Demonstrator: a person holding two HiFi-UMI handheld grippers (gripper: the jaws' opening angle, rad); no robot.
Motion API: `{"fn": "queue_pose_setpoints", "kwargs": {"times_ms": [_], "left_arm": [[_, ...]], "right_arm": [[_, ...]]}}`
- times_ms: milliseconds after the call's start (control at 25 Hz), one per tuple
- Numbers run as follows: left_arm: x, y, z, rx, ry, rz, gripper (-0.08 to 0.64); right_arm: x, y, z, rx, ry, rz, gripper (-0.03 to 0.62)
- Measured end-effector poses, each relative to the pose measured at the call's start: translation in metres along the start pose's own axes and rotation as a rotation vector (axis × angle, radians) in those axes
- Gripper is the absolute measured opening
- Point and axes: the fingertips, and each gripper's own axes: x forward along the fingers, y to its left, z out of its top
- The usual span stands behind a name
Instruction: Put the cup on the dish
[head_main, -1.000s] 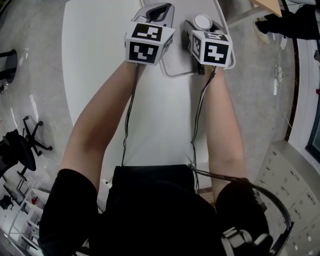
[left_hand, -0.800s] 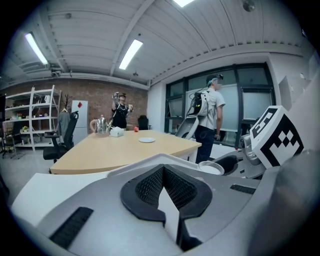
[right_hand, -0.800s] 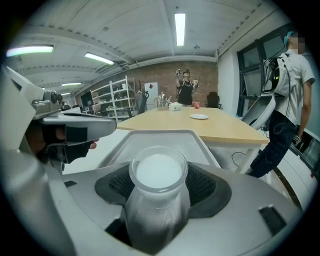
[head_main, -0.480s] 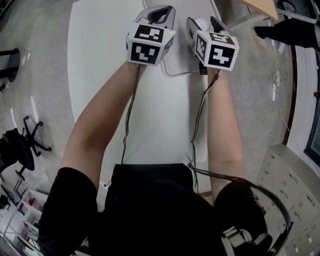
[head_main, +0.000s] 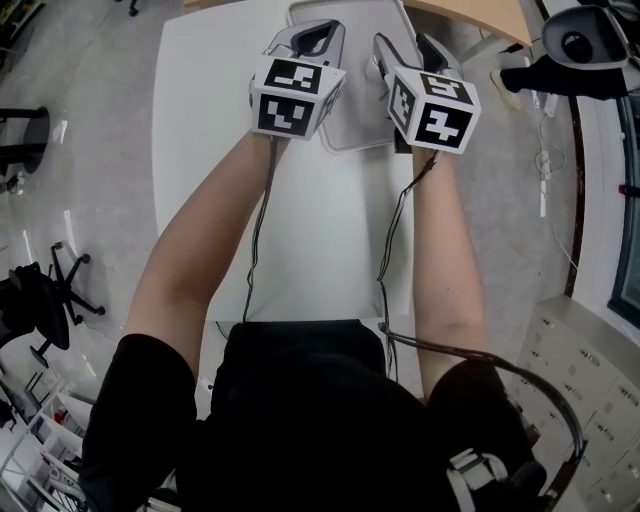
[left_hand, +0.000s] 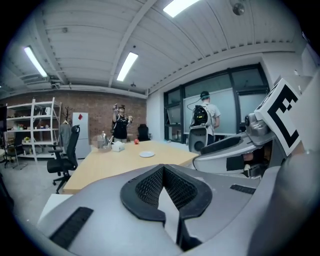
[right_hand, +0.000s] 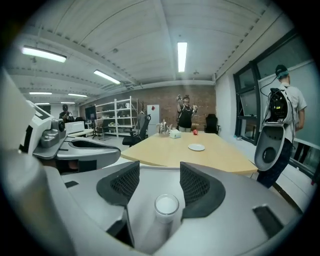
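The person is holding both hand-held grippers out over the far end of a white bench (head_main: 320, 230), arms stretched forward side by side. A grey dish (head_main: 345, 128) is lying at that end of the bench, and both grippers are hovering above it.

The right hand-held gripper (right_hand: 159, 172) is standing with its jaws apart. The cup (right_hand: 166, 206), small and white, is sitting upright between them on the grey surface of the dish. It is lying closer to the right-side pad than to the left one, and I cannot tell whether it is touching that pad. The left-side pad is clearly standing off it.

The left hand-held gripper (left_hand: 163, 172) is showing its jaws closed, the meshed pads meeting at their tips with nothing between them. It is hanging just beside the right one, whose grey body and marker cube (left_hand: 287, 117) are filling the right edge of the left gripper view.

Beyond the bench a long wooden table (right_hand: 195, 152) is carrying a white plate (right_hand: 196, 147) and a few small things at its far end. A person in dark clothes (right_hand: 186, 112) is standing behind it with both hands raised. Another person wearing a backpack (right_hand: 282, 107) is standing by the windows at the right. White shelves (right_hand: 120, 122) are lining the brick wall.
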Motion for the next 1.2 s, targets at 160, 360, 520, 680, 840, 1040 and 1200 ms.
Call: {"fn": "queue_pose_setpoints", "kwargs": {"times_ms": [160, 360, 520, 680, 840, 1040, 1200], "left_arm": [[-0.034, -0.008, 0.022, -0.015, -0.017, 0.004, 0.000], [-0.078, -0.028, 0.044, -0.030, -0.040, 0.006, 0.000], [-0.120, -0.050, 0.068, -0.024, -0.086, -0.004, 0.000], [-0.167, -0.062, 0.087, -0.031, -0.122, -0.014, 0.000], [-0.206, -0.083, 0.115, 0.045, -0.188, -0.004, 0.000], [-0.246, -0.108, 0.135, 0.052, -0.233, -0.027, 0.000], [-0.269, -0.126, 0.137, 0.035, -0.246, -0.051, 0.000]], "right_arm": [[-0.040, 0.014, 0.024, -0.015, -0.042, 0.006, 0.214], [-0.096, 0.030, 0.044, -0.014, -0.102, -0.017, 0.070], [-0.142, 0.049, 0.064, -0.020, -0.155, -0.029, 0.023], [-0.181, 0.078, 0.081, -0.015, -0.191, -0.022, 0.014], [-0.221, 0.092, 0.095, 0.005, -0.227, -0.024, 0.014], [-0.257, 0.110, 0.100, 0.016, -0.239, -0.009, 0.014], [-0.279, 0.122, 0.099, 0.023, -0.254, -0.008, 0.014]]}}
